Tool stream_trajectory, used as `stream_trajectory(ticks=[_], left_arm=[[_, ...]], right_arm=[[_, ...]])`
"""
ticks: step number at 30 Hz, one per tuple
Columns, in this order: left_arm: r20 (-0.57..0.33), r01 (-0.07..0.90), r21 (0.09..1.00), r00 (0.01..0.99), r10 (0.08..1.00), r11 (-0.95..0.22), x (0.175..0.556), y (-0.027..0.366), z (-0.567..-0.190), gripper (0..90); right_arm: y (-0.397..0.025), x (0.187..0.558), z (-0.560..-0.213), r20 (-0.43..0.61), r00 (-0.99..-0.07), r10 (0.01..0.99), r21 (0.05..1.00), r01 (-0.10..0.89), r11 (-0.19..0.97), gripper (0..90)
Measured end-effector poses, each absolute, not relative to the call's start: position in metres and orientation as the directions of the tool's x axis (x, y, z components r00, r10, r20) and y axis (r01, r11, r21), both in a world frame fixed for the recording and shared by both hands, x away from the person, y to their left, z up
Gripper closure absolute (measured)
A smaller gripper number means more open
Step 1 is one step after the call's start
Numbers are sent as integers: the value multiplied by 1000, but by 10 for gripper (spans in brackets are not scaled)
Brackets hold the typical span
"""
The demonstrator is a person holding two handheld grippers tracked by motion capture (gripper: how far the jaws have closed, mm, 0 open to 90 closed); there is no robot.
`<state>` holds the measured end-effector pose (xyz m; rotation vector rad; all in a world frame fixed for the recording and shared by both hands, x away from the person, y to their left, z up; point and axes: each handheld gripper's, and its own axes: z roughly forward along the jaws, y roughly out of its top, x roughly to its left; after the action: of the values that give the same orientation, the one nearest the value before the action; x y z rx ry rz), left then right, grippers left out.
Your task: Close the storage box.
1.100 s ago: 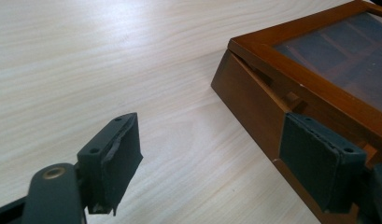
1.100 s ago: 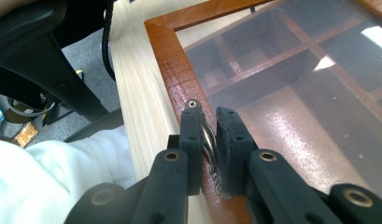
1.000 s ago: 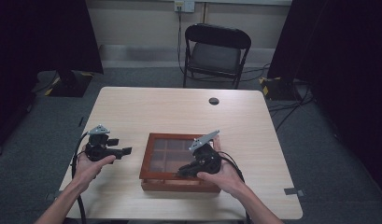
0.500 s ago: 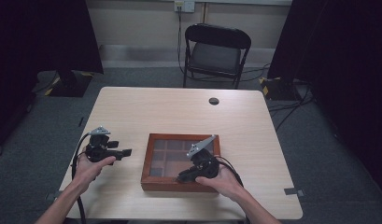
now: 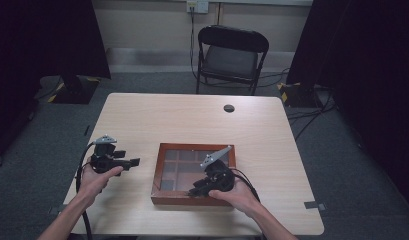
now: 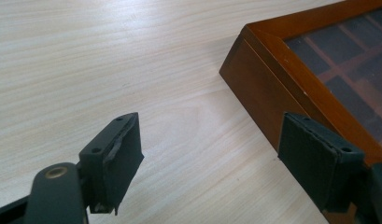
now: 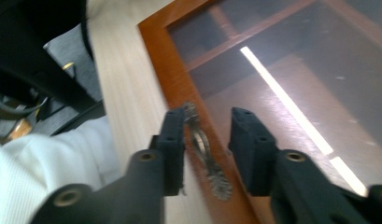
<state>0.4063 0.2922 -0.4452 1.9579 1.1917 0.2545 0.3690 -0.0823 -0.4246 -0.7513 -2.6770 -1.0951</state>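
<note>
A brown wooden box [image 5: 194,147] with a glass lid over several compartments lies on the table's near half. My right gripper [image 5: 196,191] hovers over the box's front edge. In the right gripper view its jaws [image 7: 208,140] stand a little apart on either side of a small metal latch [image 7: 212,179] on the box frame [image 7: 163,51]; the latch sits close to the left jaw. My left gripper [image 5: 135,162] is held left of the box, pointing at it. Its jaws [image 6: 209,154] are wide apart with only bare table between them, and the box corner [image 6: 261,88] lies just ahead.
The light wooden table [image 5: 157,117] has a small black round cap [image 5: 229,108] at its far side. A black folding chair [image 5: 232,52] stands behind the table. A white sleeve [image 7: 44,163] is near the table's front edge. Cables trail from both grippers.
My right gripper has shifted slightly nearer and lower over the box's front edge. The left gripper has stayed in place.
</note>
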Motion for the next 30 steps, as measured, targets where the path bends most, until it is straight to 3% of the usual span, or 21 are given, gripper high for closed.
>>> stream_trajectory(ticks=[9,13,16,21,24,27,30], left_arm=[[-235,661,715,534,812,-228,409,292,-445,210],[-235,664,709,540,808,-238,410,291,-445,210],[-195,660,693,560,805,-291,409,292,-444,207],[-197,665,693,547,814,-279,402,302,-448,185],[-193,687,672,523,830,-276,403,305,-454,184],[-193,698,659,518,833,-281,405,307,-460,185],[-166,714,627,514,842,-311,407,306,-469,185]], right_arm=[[-120,391,-409,356,-739,572,652,635,414,370],[-146,401,-404,315,-663,679,671,662,335,254],[-166,407,-406,280,-611,741,675,674,301,242],[-200,406,-411,235,-528,816,678,690,252,216],[-217,405,-416,247,-481,841,661,719,217,175],[-231,406,-427,343,-441,829,601,781,167,157],[-240,406,-443,303,-392,869,564,808,169,175]])
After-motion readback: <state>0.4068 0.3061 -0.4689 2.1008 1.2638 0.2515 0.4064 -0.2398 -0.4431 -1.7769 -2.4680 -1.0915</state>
